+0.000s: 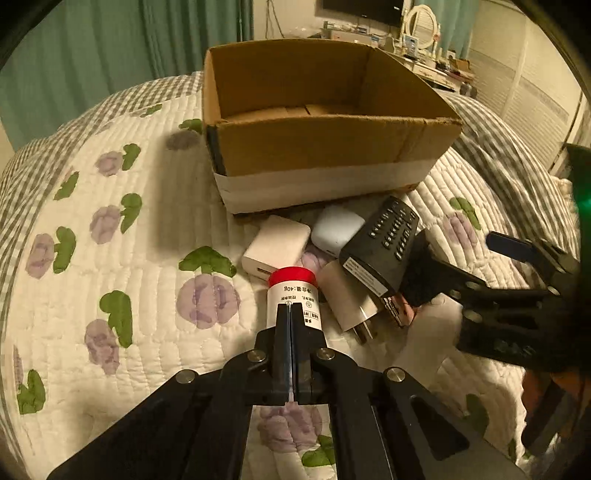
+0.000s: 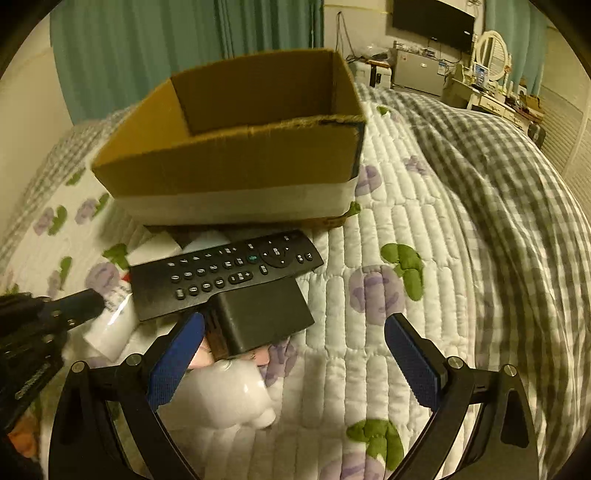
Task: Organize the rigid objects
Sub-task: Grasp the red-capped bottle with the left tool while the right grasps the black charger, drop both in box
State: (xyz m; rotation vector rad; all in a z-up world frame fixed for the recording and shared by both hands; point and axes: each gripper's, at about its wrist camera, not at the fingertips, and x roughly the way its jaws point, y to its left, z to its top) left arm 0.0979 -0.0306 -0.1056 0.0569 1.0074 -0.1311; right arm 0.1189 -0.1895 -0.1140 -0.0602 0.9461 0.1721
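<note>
An open cardboard box [image 1: 317,147] stands on the quilted bed; it also shows in the right wrist view [image 2: 236,158]. In front of it lie a black remote [image 2: 225,273], a black block [image 2: 258,317], a white charger [image 1: 275,245], a white case [image 1: 338,229], a white plug adapter [image 1: 345,299] and a white red-capped tube [image 1: 293,291]. My left gripper [image 1: 290,308] is shut, its tips over the tube. My right gripper [image 2: 295,343] is open, its left finger beside the black block, above a white ceramic figure [image 2: 229,391].
The bed has a white floral quilt [image 1: 129,258] and a grey checked blanket [image 2: 498,192] on the right. Green curtains [image 2: 166,44], a wall TV [image 2: 432,18] and a cluttered dresser [image 2: 495,92] stand behind the bed.
</note>
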